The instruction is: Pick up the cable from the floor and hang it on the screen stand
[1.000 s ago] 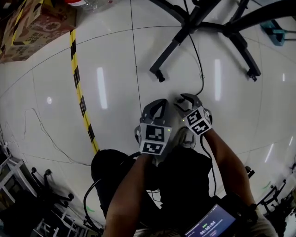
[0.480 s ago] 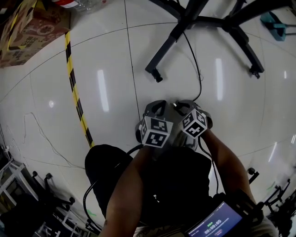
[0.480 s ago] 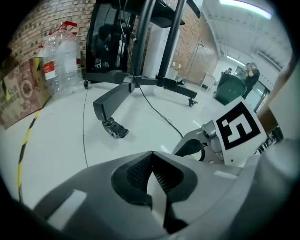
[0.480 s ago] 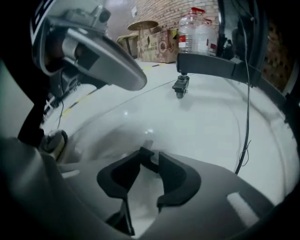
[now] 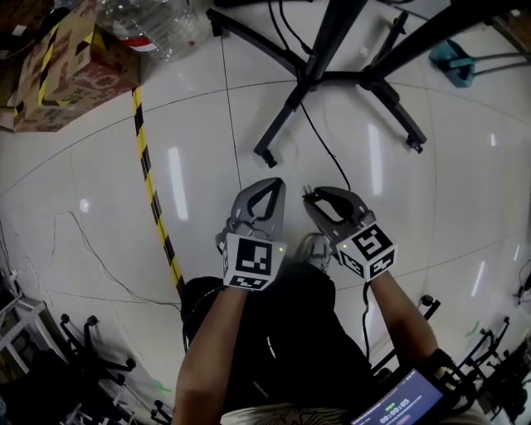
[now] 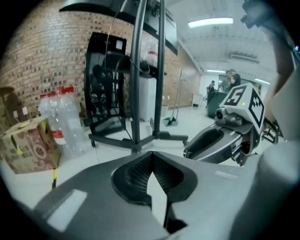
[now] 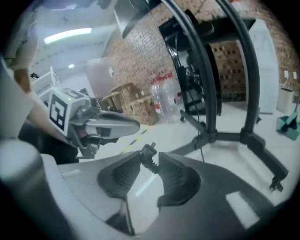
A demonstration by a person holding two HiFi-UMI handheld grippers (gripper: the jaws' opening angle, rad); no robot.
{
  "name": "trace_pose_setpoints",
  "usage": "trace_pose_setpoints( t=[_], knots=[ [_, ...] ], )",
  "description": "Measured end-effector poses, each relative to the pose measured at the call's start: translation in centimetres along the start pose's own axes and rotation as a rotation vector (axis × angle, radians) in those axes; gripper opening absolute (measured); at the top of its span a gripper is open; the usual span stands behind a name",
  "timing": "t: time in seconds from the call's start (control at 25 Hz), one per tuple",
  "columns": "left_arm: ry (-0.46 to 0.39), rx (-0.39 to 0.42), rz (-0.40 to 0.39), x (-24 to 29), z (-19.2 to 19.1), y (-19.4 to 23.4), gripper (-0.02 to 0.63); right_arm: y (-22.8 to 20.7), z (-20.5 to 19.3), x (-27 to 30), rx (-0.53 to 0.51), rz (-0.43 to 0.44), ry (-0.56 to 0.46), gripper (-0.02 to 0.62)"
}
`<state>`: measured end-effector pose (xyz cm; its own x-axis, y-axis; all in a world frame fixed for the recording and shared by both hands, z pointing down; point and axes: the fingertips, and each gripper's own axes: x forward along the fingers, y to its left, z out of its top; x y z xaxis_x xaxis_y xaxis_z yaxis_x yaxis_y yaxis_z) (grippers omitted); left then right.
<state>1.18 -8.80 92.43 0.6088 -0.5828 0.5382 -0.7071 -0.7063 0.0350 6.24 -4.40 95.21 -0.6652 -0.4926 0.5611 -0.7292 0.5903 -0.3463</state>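
The black cable (image 5: pixel 319 141) runs across the white floor from the screen stand's base (image 5: pixel 332 50) to my right gripper (image 5: pixel 311 197). Its jaws are closing, and the pads pinch the cable's plug (image 7: pixel 147 153) at the tips of that gripper (image 7: pixel 150 164). The plug's prongs stick out past the fingertips. My left gripper (image 5: pixel 270 184) hovers just left of it, with its tips (image 6: pixel 151 159) shut together on nothing. The stand's dark poles (image 7: pixel 206 93) rise ahead of both grippers, also visible in the left gripper view (image 6: pixel 136 93).
A cardboard box (image 5: pixel 58 66) and clear plastic bottles (image 5: pixel 158 25) sit at the far left. Yellow-black tape (image 5: pixel 153 191) crosses the floor left of the grippers. A teal object (image 5: pixel 456 62) lies at the far right. A thin wire (image 5: pixel 91 249) trails at the left.
The two grippers have drawn apart and come up from the floor. The right jaws have narrowed onto the cable's plug, which now sits raised between them.
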Motion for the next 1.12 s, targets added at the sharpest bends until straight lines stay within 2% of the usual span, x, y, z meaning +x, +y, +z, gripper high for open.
trace_pose_setpoints(
  t=[0.2, 0.4, 0.52, 0.64, 0.88, 1.12],
  knots=[
    [-0.23, 0.06, 0.045, -11.8, 16.4, 2.3, 0.02, 8.0, 15.6, -11.3, -0.062, 0.088, -0.202, 0.12],
    [-0.329, 0.116, 0.133, -23.5, 30.4, 3.1, 0.02, 15.4, 29.6, -20.3, -0.107, 0.155, -0.324, 0.115],
    [-0.372, 0.097, 0.168, -29.5, 36.5, 2.9, 0.02, 19.1, 36.6, -24.6, -0.097, 0.167, -0.389, 0.115],
    [-0.404, 0.06, 0.21, -34.2, 41.8, 3.1, 0.02, 22.2, 43.4, -27.9, -0.14, 0.192, -0.456, 0.115],
    [-0.444, 0.066, 0.279, -37.6, 52.7, 5.3, 0.02, 24.4, 55.5, -32.2, -0.239, 0.262, -0.57, 0.114],
    [-0.492, 0.112, 0.268, -38.3, 59.7, 5.5, 0.02, 24.4, 60.8, -33.9, -0.303, 0.287, -0.546, 0.114]
  ],
)
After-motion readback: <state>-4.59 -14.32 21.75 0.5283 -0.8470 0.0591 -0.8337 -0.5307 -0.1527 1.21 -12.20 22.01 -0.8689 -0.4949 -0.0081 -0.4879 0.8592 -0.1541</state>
